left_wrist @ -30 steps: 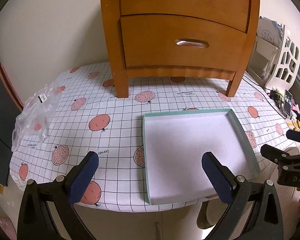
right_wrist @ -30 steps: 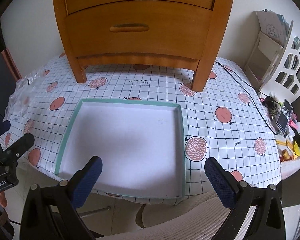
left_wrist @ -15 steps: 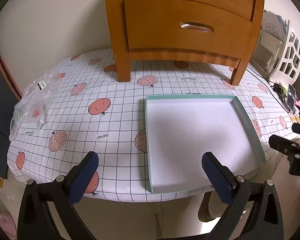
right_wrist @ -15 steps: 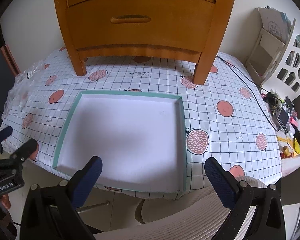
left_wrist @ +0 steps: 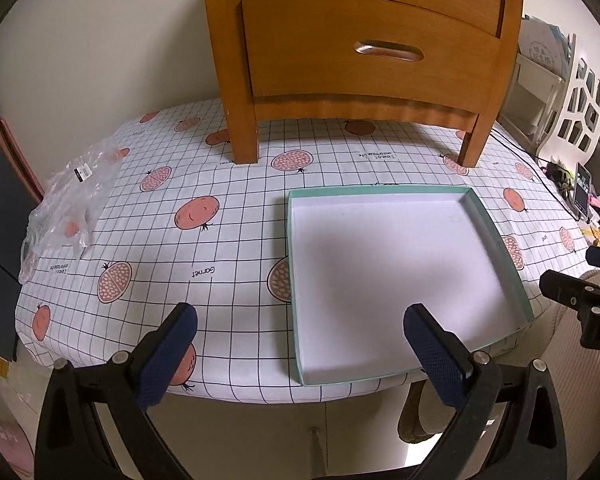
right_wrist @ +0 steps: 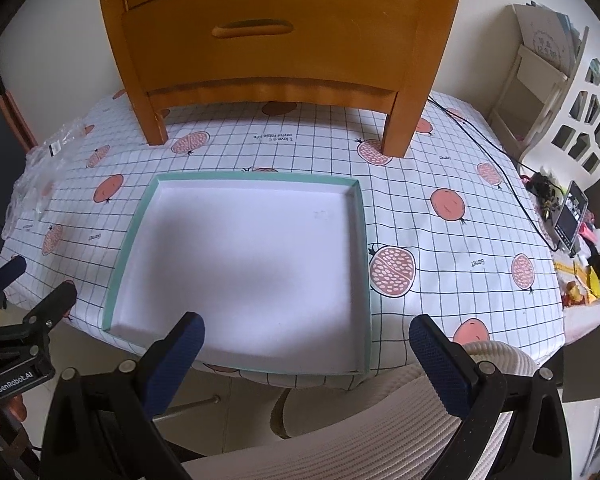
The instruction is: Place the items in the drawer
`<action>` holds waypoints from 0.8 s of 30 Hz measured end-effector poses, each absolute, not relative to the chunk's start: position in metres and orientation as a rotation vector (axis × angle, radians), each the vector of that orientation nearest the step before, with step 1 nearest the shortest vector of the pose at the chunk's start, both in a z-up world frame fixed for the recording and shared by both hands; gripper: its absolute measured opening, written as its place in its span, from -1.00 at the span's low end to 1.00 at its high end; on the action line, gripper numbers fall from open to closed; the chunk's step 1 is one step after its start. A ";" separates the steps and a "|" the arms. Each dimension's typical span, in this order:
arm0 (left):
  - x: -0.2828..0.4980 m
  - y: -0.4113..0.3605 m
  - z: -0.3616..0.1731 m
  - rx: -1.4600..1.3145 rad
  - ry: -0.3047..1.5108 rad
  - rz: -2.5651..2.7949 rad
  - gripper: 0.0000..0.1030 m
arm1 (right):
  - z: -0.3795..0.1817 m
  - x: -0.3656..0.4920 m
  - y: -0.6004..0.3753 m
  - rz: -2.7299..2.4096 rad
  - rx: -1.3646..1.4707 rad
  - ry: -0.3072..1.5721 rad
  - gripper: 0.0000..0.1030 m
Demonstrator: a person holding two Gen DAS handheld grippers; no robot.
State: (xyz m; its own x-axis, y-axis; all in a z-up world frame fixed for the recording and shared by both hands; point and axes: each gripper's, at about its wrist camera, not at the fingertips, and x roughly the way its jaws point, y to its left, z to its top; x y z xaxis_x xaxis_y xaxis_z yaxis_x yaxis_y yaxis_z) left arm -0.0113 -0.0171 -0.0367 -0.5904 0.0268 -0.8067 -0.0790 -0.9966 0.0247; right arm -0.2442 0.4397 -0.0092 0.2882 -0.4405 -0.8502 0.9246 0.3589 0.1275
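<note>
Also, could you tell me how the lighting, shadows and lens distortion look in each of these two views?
Left wrist view: strong fisheye bowing of the wooden cabinet, dark vignette corners, a soft shadow across the white tray. Right wrist view: brighter and daylit, the same barrel curve on the tablecloth grid, a diffuse shadow over the tray.

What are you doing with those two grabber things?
A person holds a gripper in each hand, and both the left gripper and the right gripper are open and empty. They hover at the near edge of the table, over a shallow empty tray. Behind it stands a wooden cabinet whose drawer is shut. A crumpled plastic bag lies at the left. Nothing has gone into the drawer yet.
</note>
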 end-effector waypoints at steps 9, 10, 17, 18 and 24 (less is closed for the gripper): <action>-0.012 -0.018 -0.036 -1.393 0.082 2.747 0.99 | -0.010 -0.246 0.438 -1.016 0.713 0.831 1.00; -0.011 -0.018 -0.036 -1.392 0.082 2.746 0.99 | -0.010 -0.246 0.438 -1.016 0.713 0.831 1.00; -0.012 -0.019 -0.036 -1.394 0.080 2.752 0.99 | -0.011 -0.245 0.438 -1.016 0.716 0.830 1.00; -0.012 -0.019 -0.036 -1.394 0.079 2.752 0.99 | -0.011 -0.245 0.438 -1.014 0.716 0.830 1.00; -0.011 -0.019 -0.037 -1.392 0.082 2.750 0.99 | -0.011 -0.245 0.438 -1.014 0.719 0.830 1.00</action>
State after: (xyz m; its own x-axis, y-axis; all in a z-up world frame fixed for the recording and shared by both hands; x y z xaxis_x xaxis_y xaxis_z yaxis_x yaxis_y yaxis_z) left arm -0.0114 -0.0186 -0.0365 -0.5907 0.0280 -0.8064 -0.0762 -0.9969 0.0212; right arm -0.2450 0.4384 -0.0114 0.2898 -0.4295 -0.8553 0.9233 0.3607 0.1317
